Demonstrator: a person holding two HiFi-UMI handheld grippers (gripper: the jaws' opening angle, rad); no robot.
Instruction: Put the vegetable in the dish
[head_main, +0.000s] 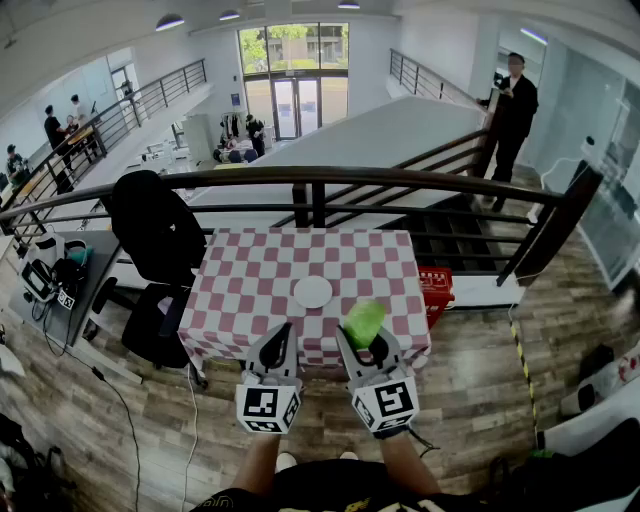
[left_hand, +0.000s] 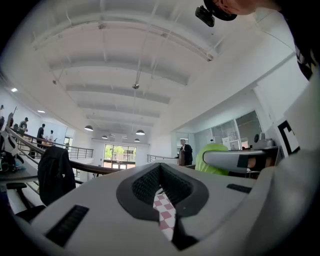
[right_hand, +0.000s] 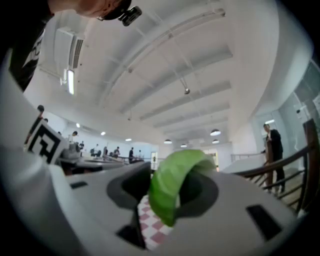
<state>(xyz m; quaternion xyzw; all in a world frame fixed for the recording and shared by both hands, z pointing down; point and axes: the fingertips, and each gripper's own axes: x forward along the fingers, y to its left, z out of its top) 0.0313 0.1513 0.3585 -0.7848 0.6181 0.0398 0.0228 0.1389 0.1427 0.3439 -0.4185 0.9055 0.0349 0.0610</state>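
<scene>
A: What's the biggest thing in play?

B: The table (head_main: 250, 290) in its checked cloth. It sits ahead of both tongs and below them.

A: And the dish?

B: The dish (head_main: 313, 292) is white, round and bare. It lies on the table just ahead of the tips, between the two tongs and a little to the left of the right one.

A: How do the tongs stand?

B: The left tongs (left_hand: 161, 186) are clenched on nothing, and only cloth shows past their tips. The right tongs (head_main: 362, 338) are clamped on the vegetable (right_hand: 172, 187), jaws partway apart around it.

A: So where is the vegetable?

B: Up in the air in the right tongs, near the table's near edge and not yet over the dish. It is a curled green leaf, pinched at its lower part, with most of it standing out past the tips.

A: How will it handle?

B: Light, I'd judge, and soft enough to bend under the pads. The surface looks smooth, so it may slip if the pinch is loose. I see nothing breakable about it.

A: Best place to hold it?

B: Low on the thicker curl, where the pads sit now, I'd say. A hold on the thin free edge would probably let it fold and slide out. A gentle squeeze should be enough.
</scene>
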